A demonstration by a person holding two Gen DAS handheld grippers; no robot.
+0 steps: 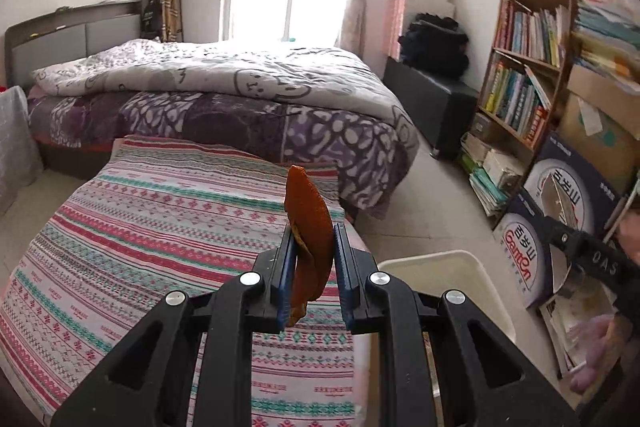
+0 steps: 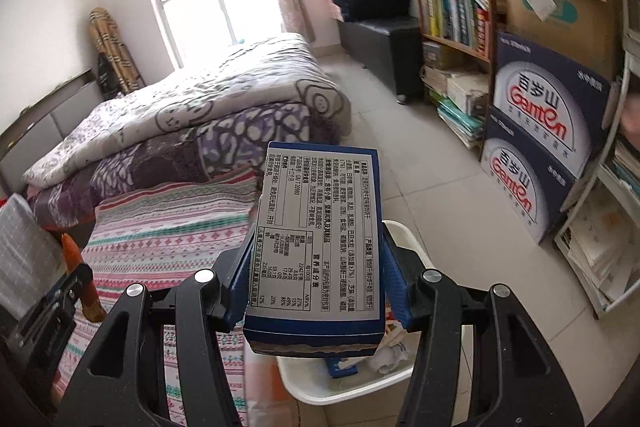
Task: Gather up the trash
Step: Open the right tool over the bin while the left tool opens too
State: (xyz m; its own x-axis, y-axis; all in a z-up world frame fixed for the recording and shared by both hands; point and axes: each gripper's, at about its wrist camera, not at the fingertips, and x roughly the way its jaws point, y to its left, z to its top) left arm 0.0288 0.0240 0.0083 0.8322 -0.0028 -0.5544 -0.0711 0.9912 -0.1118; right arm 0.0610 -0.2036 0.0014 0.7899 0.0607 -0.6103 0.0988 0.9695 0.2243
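Here, each claw grips trash above a patterned table.
Left claw [image 1: 312,259] clamps orange peel [image 1: 308,227]; right claw [image 2: 318,279] clamps a box [image 2: 320,235], which partly hides the white bin [image 2: 348,383].

A blue box [image 2: 318,239], label side up, is clamped between the pads of the right gripper [image 2: 318,267]; a white bin [image 2: 404,239] with paper scraps is seen below and just beyond the jaws; a striped cloth [image 2: 168,227] is spread to their left, where the left gripper [image 2: 74,277] is seen closed on an orange peel [image 2: 72,253]; cartons [image 2: 536,131] are stacked to the right.
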